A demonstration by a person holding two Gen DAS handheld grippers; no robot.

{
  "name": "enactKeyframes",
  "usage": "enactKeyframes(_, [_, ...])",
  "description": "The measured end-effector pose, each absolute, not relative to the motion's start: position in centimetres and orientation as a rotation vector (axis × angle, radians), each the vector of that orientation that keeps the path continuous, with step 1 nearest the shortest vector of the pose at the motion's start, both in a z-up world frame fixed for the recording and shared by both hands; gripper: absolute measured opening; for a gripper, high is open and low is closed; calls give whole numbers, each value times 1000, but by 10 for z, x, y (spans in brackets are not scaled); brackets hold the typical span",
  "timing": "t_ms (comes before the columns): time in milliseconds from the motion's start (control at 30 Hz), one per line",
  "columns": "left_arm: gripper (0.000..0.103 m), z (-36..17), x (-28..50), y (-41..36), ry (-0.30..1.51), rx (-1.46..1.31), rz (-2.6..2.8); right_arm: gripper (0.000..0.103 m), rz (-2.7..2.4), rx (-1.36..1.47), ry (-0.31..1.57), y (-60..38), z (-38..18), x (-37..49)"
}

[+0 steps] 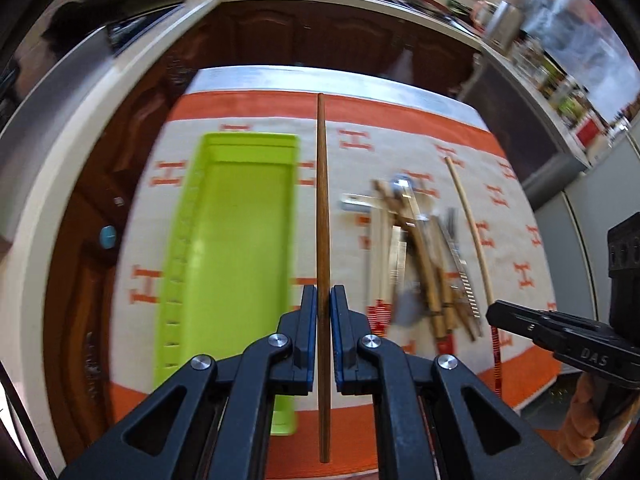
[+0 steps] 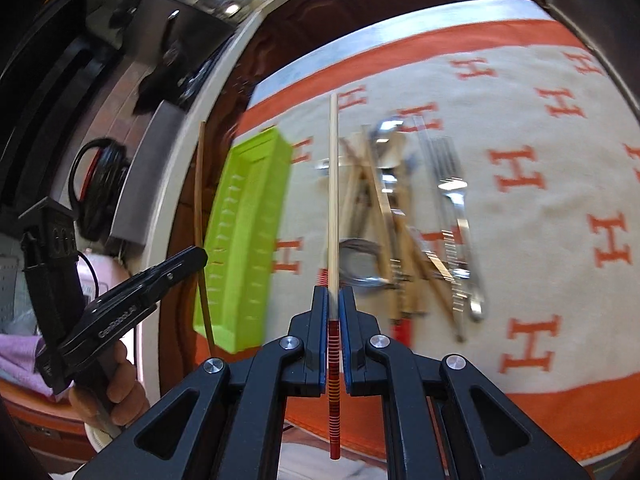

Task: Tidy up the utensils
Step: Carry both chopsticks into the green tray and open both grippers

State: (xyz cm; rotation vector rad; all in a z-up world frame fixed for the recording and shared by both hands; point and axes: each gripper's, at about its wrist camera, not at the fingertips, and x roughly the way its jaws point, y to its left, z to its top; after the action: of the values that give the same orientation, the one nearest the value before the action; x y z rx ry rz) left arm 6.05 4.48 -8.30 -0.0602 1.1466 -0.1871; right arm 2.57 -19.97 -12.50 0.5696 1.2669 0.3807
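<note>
My left gripper is shut on a dark brown chopstick, held in the air just right of the lime green tray. My right gripper is shut on a pale chopstick with a red striped end, above the left edge of the utensil pile. That pile holds several chopsticks, forks and spoons and also shows in the left wrist view as the utensil pile. The right gripper with its pale chopstick sits at the right there. In the right wrist view the left gripper and its brown chopstick are left of the green tray.
A cream cloth with orange border and H marks covers the table. Dark wooden cabinets and a white counter edge lie beyond it. A person's hand grips the left tool's handle. Coiled black cable lies off the table's left.
</note>
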Motion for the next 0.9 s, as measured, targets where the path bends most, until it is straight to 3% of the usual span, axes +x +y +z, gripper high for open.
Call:
enactKeyframes(333, [5, -114, 78, 116, 1163, -62, -28, 6, 549, 532, 1309, -72, -120, 78])
enactKeyframes(733, [5, -155, 114, 118, 1206, -27, -33, 6, 453, 575, 1386, -15, -181, 132])
enactKeyframes(767, [7, -158, 117, 118, 1209, -29, -32, 7, 446, 571, 1392, -12, -186, 135])
enactKeyframes(900, [32, -159, 118, 120, 1210, -71, -50, 15, 430, 589, 1410, -15, -196, 139])
